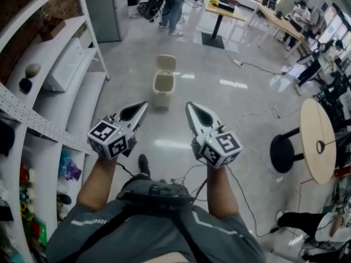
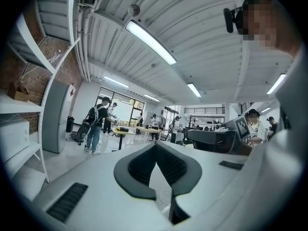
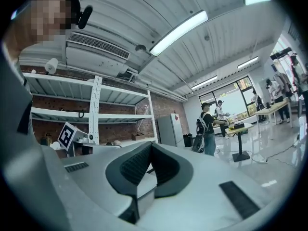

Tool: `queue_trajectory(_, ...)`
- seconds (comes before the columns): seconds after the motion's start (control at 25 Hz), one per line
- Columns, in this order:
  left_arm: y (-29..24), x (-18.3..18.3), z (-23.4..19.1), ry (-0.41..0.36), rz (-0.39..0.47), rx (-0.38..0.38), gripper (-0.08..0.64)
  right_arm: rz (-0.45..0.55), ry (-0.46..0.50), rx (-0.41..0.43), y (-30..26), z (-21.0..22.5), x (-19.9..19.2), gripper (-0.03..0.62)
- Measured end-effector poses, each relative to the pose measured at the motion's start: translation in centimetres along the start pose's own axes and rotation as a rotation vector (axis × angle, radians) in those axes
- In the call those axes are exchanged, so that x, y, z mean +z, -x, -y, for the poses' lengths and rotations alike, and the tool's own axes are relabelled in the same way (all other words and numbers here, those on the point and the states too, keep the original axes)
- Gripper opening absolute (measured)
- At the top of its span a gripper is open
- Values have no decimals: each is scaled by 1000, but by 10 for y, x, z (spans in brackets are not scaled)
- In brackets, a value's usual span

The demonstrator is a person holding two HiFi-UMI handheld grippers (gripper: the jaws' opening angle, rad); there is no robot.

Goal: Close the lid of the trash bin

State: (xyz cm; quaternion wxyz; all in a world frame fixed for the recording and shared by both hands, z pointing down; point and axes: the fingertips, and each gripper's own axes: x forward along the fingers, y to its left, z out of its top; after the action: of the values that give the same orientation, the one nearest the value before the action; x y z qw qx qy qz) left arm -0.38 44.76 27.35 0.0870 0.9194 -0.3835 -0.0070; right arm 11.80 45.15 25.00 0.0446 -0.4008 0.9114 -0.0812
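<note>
Holds left tongs [image 1: 143, 104] and right tongs [image 1: 188, 105] side by side in front of the body, each closed tip to tip and gripping nothing. Faces the trash bin [image 1: 163, 87], standing on the floor [image 1: 230, 108] ahead, between the two tips in the head view and well apart from both. Shows the lid [image 1: 166, 63] raised upright, apparently hinged at the far rim. Includes white shelving [image 1: 71, 64] at left and, farther off, people [image 1: 174, 4] beside a bench [image 1: 222, 7].
</note>
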Motion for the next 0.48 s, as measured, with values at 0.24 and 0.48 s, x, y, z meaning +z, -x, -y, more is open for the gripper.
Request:
queue_trajectory(0.24, -32, 9, -36, 4, 11, -29, -2, -4, 33, 12, -40, 26, 1, 2)
queue_trajectory(0.48, -61, 25, -84, 5, 37, -70, -3, -12, 54, -48, -95, 51, 16, 2)
